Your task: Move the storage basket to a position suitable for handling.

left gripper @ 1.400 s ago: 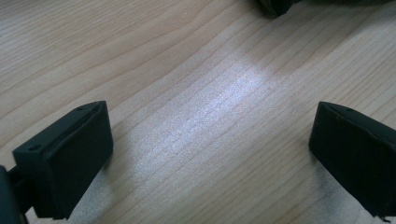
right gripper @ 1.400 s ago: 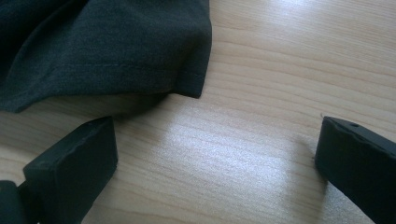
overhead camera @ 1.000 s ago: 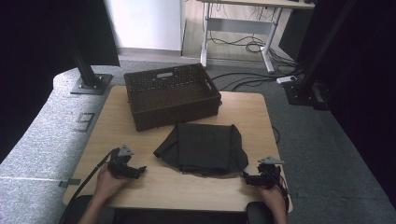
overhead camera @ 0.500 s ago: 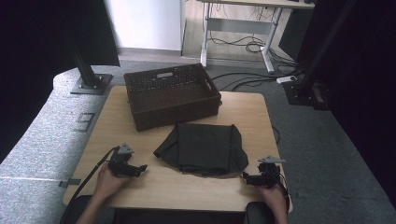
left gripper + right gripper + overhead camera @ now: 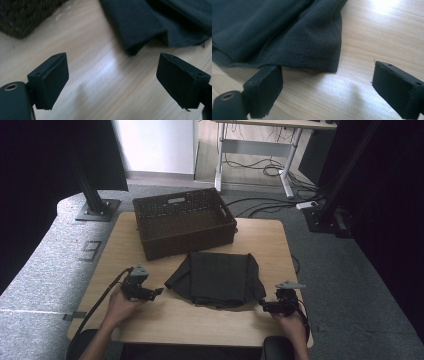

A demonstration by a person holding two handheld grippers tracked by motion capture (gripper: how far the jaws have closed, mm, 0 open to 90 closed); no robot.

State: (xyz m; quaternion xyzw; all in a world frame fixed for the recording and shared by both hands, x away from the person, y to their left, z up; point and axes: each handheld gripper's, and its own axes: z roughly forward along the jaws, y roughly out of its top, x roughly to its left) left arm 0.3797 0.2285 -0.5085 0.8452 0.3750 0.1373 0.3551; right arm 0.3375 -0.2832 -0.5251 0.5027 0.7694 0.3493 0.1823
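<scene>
A dark grey folded cloth (image 5: pixel 217 277) lies on the wooden table (image 5: pixel 200 320) in front of a brown wicker basket (image 5: pixel 182 220). My left gripper (image 5: pixel 156 292) hovers just left of the cloth's left corner (image 5: pixel 130 37). It is open and its jaws have just been closing a little, with only bare table between them (image 5: pixel 112 57). My right gripper (image 5: pixel 262 306) sits at the cloth's near right corner. It is open too and its jaws have also just been closing a little. The stitched hem (image 5: pixel 294 56) lies just beyond its fingertips (image 5: pixel 327 66), not pinched.
The basket stands at the back of the table, its near wall (image 5: pixel 22 17) close to my left gripper. The table's front edge (image 5: pixel 200 342) runs just behind both hands. Cables trail from both grippers toward the person.
My left gripper has lifted slightly and edged toward the cloth. The right gripper has stayed where it was. The cloth and basket have not moved.
</scene>
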